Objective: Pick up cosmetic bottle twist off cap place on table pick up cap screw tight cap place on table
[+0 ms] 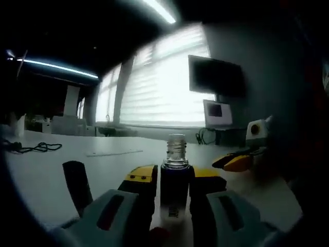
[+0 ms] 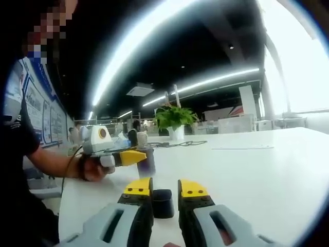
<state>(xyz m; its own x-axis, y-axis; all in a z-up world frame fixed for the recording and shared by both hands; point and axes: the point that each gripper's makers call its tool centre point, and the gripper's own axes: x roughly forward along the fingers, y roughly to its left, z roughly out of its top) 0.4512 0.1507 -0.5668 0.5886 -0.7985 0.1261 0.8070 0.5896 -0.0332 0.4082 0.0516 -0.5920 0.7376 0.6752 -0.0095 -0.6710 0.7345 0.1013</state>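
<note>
The left claw (image 1: pixel 172 188) grips the dark bottle with a bare threaded neck (image 1: pixel 175 175). The right claw (image 2: pixel 165 196) pinches the small black cap (image 2: pixel 162 202); lift it straight, set it squarely on the neck, then twist.

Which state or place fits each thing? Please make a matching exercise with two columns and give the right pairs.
Things:
1. bottle
2. cap
3. plant
4. cable

States or places:
A. black, lying loose on the white table
B. open threaded neck, held between the left gripper jaws
C. green, in a white pot
D. dark, lying between the right gripper jaws

Pairs: 1-B, 2-D, 3-C, 4-A
</note>
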